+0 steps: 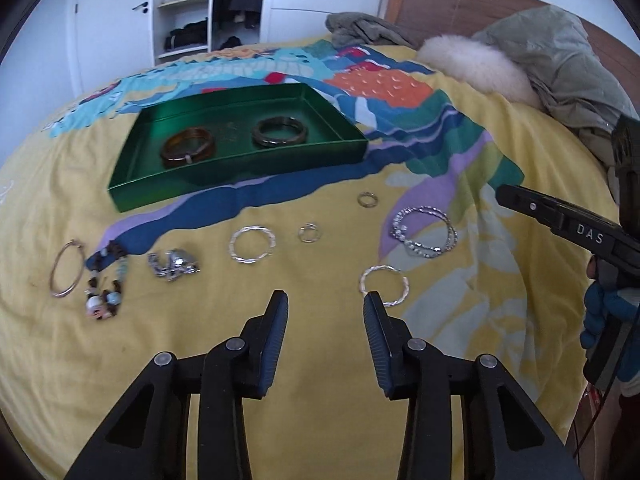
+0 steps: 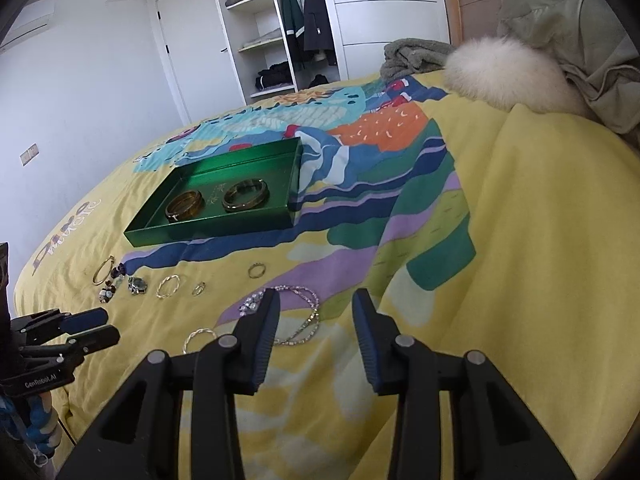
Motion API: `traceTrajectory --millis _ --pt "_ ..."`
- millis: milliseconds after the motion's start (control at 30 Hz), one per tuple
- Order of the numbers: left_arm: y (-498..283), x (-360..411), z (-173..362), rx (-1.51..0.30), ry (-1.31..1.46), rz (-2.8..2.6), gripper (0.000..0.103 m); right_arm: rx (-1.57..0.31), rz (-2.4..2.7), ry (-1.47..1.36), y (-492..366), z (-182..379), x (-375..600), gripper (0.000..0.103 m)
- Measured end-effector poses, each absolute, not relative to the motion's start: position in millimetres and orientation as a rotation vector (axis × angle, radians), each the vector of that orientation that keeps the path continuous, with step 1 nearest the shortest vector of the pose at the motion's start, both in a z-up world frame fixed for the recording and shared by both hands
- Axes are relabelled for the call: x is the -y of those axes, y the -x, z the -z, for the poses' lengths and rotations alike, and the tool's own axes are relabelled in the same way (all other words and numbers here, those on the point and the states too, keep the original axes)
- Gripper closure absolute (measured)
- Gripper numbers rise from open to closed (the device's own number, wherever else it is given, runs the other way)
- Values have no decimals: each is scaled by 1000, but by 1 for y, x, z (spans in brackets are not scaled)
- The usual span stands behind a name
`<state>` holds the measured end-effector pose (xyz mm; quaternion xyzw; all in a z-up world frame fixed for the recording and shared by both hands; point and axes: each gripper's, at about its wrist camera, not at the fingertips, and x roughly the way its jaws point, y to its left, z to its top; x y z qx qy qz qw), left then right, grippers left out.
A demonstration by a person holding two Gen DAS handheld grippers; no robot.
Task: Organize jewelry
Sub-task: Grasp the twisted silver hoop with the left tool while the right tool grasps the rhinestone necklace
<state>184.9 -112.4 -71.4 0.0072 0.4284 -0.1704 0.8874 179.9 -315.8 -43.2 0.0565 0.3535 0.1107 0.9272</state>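
A green tray (image 1: 132, 152) (image 2: 168, 236) on the bed holds two dark bangles (image 1: 188, 148) (image 1: 279, 131). Loose jewelry lies in front of it: a thin hoop (image 1: 66, 269), a beaded bracelet (image 1: 108, 280), a silver charm piece (image 1: 173, 265), two twisted silver hoops (image 1: 253, 245) (image 1: 385, 283), two small rings (image 1: 308, 233) (image 1: 367, 199) and a sparkly bracelet (image 1: 425, 232) (image 2: 298, 316). My left gripper (image 1: 326, 304) is open and empty just before the near hoop. My right gripper (image 2: 316, 300) is open and empty beside the sparkly bracelet.
The yellow patterned bedspread (image 1: 320, 360) covers the bed. A fur-trimmed coat (image 1: 520, 52) and a grey towel (image 1: 368, 30) lie near the wooden headboard (image 1: 440, 4). An open wardrobe (image 2: 280, 28) stands at the back wall.
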Motion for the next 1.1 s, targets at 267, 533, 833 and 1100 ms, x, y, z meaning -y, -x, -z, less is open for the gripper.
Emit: traceTrajectory --millis 267,533,833,1100 --pt "-216 143 98 -984 -54 405 74 -788 -285 -88 -217 70 304 68" --pt "-226 157 118 -1032 -109 416 80 -861 -311 -35 -245 96 290 68" --pt "-235 162 126 -1040 -108 418 87 -915 -332 2 -251 116 287 73" --pt "-233 169 124 -1013 -120 397 98 -925 -317 18 -249 119 288 98"
